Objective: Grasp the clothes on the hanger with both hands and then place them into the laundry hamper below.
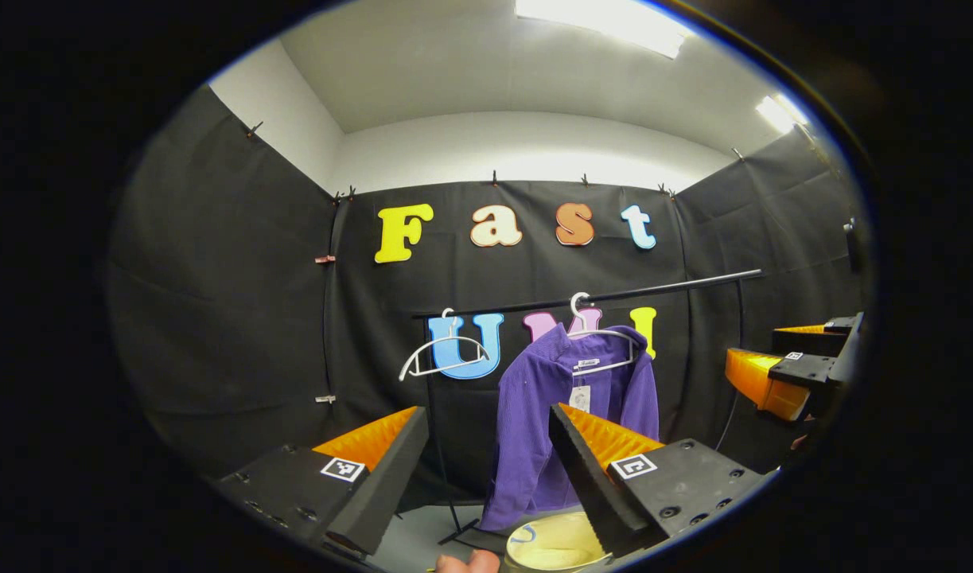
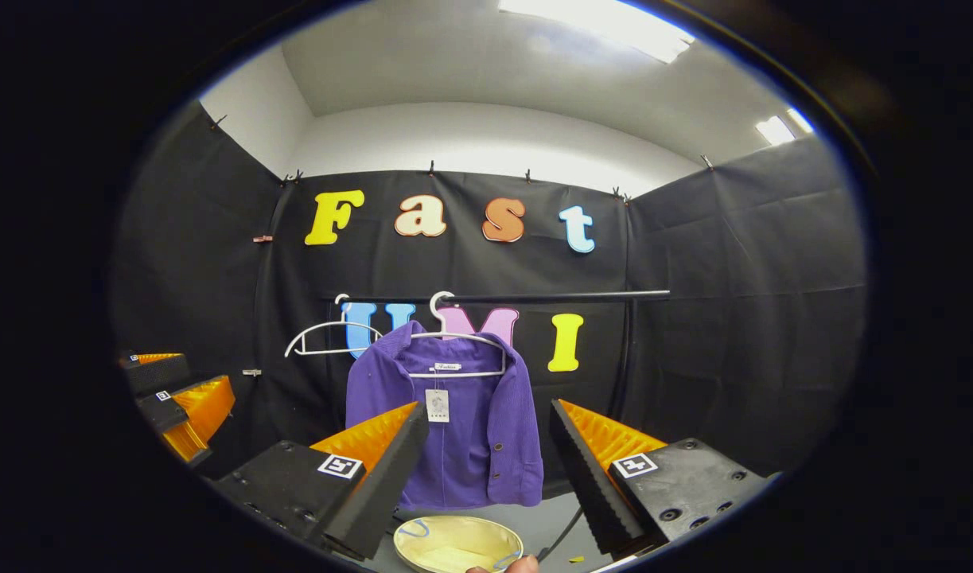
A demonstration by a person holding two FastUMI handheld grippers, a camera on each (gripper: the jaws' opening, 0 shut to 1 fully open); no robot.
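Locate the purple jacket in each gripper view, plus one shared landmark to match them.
Left gripper view: jacket right of centre, on the right-hand hanger, partly behind this gripper's right finger.
Right gripper view: jacket at centre, framed between the two fingers, above the hamper.
Shared landmark: the bare hanger on the rail, just left of the jacket.

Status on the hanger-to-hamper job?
Done: nothing yet. The purple shirt hangs on its white hanger from the rail. In hand: both the left gripper and right gripper face it, jaws open, holding nothing. Left: grasp the shirt with both, pull it off, drop it into the cream hamper below.
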